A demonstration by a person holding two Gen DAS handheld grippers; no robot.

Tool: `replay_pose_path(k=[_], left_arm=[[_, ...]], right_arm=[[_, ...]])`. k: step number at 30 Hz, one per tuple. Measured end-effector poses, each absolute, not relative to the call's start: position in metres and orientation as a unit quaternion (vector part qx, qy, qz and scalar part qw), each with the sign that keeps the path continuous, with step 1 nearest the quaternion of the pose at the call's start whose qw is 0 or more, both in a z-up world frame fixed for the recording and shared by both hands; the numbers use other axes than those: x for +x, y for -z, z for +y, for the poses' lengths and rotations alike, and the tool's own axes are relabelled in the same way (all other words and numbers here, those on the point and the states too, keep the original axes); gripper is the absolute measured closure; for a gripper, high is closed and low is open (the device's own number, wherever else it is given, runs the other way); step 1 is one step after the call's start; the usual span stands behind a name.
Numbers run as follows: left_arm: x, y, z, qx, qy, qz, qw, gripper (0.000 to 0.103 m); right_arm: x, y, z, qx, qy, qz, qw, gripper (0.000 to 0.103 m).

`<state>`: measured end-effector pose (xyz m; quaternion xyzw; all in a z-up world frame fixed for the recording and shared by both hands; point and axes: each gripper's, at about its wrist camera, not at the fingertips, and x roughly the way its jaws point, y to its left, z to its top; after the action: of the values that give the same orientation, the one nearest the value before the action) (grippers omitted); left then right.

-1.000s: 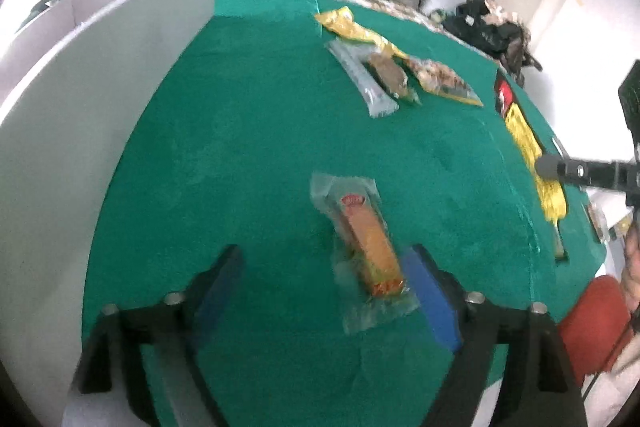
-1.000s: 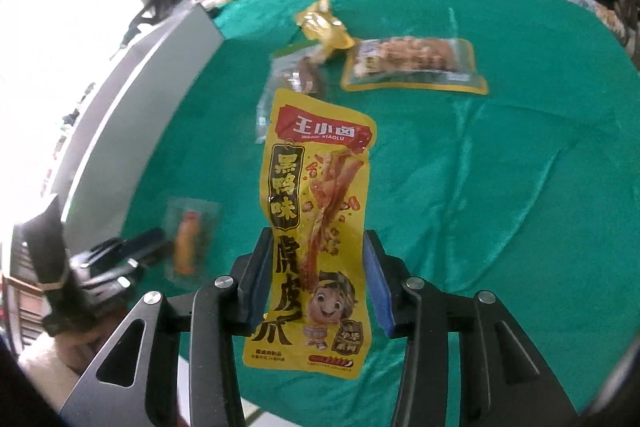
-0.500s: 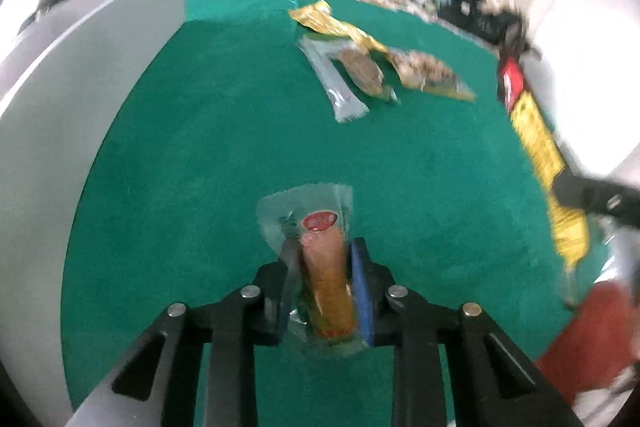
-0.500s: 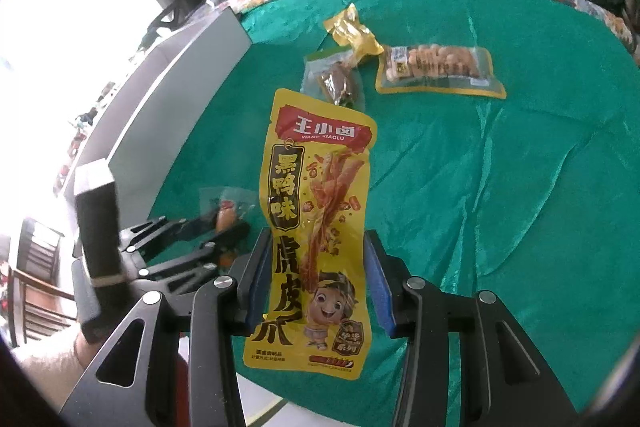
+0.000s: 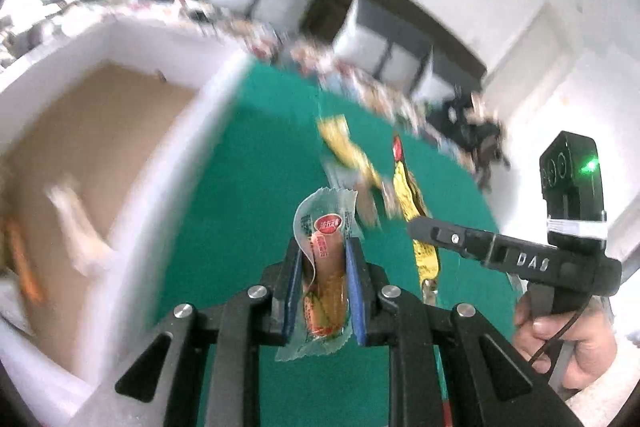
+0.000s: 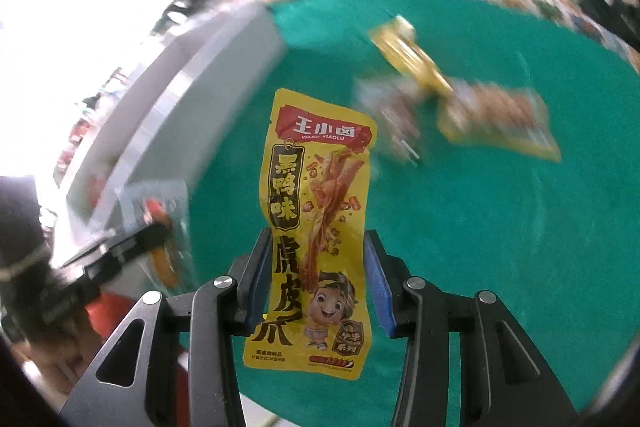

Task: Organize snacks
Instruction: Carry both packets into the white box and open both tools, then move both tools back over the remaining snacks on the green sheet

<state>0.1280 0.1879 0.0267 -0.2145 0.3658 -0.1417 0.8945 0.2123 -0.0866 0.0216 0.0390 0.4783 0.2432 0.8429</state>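
Observation:
My left gripper (image 5: 323,291) is shut on a sausage in a clear wrapper (image 5: 325,275) and holds it in the air above the green table (image 5: 248,211), beside the white box (image 5: 104,155). It also shows in the right wrist view (image 6: 160,239). My right gripper (image 6: 318,291) is shut on a yellow chicken-feet snack packet (image 6: 316,227), held upright above the table; it shows edge-on in the left wrist view (image 5: 416,227).
The open white box has a brown floor with a few snacks inside (image 5: 80,227). More packets lie at the table's far side: a yellow one (image 6: 408,55), a clear one (image 6: 392,115) and a flat yellow-edged one (image 6: 500,119). Cushions and clutter sit behind.
My left gripper closed on the sausage, lifted it off the table and swung left toward the white box. My right gripper kept hold of the yellow packet and shifted slightly.

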Motion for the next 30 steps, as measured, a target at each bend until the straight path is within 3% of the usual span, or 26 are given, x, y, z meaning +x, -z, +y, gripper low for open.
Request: replay_pose_path(k=[4, 8, 10, 11, 12, 13, 15, 23, 27, 30], left_arm=[[0.129, -0.056, 0.259, -0.212, 0.076, 0.339, 0.913, 0.083], [0.128, -0.052, 0.326, -0.185, -0.017, 0.356, 0.916, 0.082], [0.126, -0.044, 0.343, -0.171, -0.05, 0.371, 0.911, 0.079], [0.123, -0.039, 0.351, -0.165, -0.069, 0.376, 0.909, 0.075], [0.118, -0.033, 0.359, -0.159, -0.089, 0.381, 0.906, 0.056], [0.112, -0.029, 0.365, -0.157, -0.102, 0.381, 0.906, 0.035], [0.099, -0.022, 0.37, -0.161, -0.122, 0.368, 0.908, 0.022], [0.09, -0.026, 0.314, -0.171, -0.07, 0.352, 0.918, 0.021], [0.102, -0.032, 0.236, -0.136, 0.012, 0.359, 0.923, 0.017], [0.11, -0.027, 0.172, -0.105, 0.066, 0.372, 0.92, 0.01]], right_arm=[[0.226, -0.07, -0.007, 0.055, -0.323, 0.446, 0.833, 0.057], [0.231, -0.087, 0.078, 0.06, -0.392, 0.447, 0.802, 0.056], [0.229, -0.08, 0.116, 0.058, -0.412, 0.458, 0.786, 0.047], [0.228, -0.076, 0.128, 0.056, -0.418, 0.461, 0.781, 0.045], [0.226, -0.071, 0.14, 0.054, -0.425, 0.465, 0.775, 0.037], [0.222, -0.066, 0.146, 0.052, -0.426, 0.469, 0.772, 0.035], [0.216, -0.06, 0.149, 0.056, -0.43, 0.47, 0.769, 0.035], [0.201, -0.015, 0.044, -0.05, -0.326, 0.421, 0.845, 0.029], [0.188, 0.046, -0.053, -0.124, -0.222, 0.438, 0.862, 0.029], [0.174, 0.08, -0.14, -0.117, -0.14, 0.459, 0.87, 0.029]])
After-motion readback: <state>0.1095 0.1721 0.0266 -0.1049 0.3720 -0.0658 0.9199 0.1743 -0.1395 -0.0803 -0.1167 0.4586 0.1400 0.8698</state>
